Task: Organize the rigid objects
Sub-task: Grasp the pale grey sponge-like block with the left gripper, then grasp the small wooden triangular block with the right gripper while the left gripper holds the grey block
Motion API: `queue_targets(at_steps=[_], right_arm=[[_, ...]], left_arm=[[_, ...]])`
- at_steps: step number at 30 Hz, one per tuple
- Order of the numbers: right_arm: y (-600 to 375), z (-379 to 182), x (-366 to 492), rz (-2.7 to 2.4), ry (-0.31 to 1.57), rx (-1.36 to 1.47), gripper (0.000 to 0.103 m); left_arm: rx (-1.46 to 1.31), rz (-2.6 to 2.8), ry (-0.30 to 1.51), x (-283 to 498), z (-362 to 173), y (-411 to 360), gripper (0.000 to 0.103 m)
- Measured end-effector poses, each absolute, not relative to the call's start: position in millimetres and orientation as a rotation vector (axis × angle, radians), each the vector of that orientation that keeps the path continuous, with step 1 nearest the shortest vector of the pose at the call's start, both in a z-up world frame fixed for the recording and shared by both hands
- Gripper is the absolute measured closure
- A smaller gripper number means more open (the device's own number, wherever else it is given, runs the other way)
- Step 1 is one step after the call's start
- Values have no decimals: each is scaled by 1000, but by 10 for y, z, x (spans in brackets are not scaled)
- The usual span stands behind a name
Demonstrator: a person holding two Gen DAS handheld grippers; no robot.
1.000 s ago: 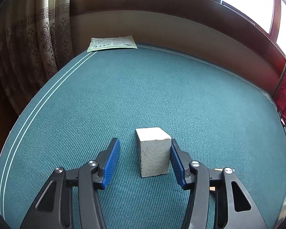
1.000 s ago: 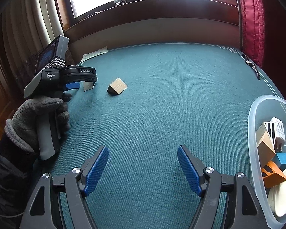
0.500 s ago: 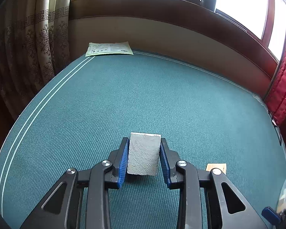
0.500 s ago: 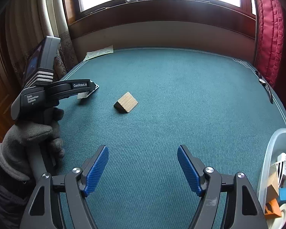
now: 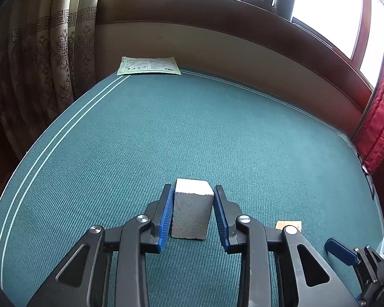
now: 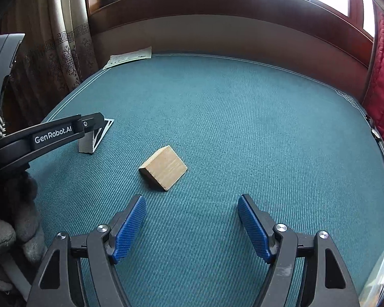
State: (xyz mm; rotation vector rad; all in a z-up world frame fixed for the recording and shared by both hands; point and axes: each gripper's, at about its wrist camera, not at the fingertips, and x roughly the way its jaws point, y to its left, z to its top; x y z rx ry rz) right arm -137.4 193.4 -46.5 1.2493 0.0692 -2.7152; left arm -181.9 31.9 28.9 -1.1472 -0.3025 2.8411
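Observation:
My left gripper [image 5: 192, 192] is shut on a white-grey stone-like block [image 5: 191, 211], held between the blue pads just above the green cloth table [image 5: 192, 128]. The block also shows in the right wrist view [image 6: 89, 143], partly hidden by the left gripper's arm [image 6: 51, 135]. A wooden wedge block [image 6: 163, 167] lies on the cloth just ahead of my right gripper [image 6: 192, 202], which is open and empty. The wedge also shows in the left wrist view [image 5: 289, 224], mostly hidden behind the finger.
A printed paper sheet [image 5: 148, 65] lies at the table's far left corner. A clear plastic bin [image 6: 381, 278] sits at the right edge. Curtains hang on the left, a red cushion [image 5: 381, 117] on the right, and a wooden wall runs behind the table.
My left gripper closed on the white block and lifted it slightly. My right gripper moved forward and left toward the wooden wedge, away from the bin.

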Motion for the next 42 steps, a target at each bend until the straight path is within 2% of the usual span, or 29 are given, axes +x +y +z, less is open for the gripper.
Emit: queue_targets(at_steps=[6,9,14,16,27,37,42], right_arm=[[1813,-461,-1578,-2691,160,1241,28],[1748,-449,-1650,-2672,183,1224,37],[1682,-429,-1691,-2647,196,1196,62],[1649,-429,-1662,-2648,210,1185,66],[1787,-437,-1420,-2711,102,1198,67],[1908,-441,-1177,-2735,-11,1207,67],[1915,-436,-1127,-2756,-30,1211,67]], left_arm=[[-1149,2836,-315,-1833,292,307,71],[-1149,2834,-319,-1830,291,302,71],[-1152,2829,-329,-1837,284,298,70],[-1153,2827,-338,-1840,279,296,69],[-1190,2808,-400,-1915,207,226,63],[-1193,2812,-374,-1913,211,257,63],[-1192,2802,-341,-1901,215,289,69]])
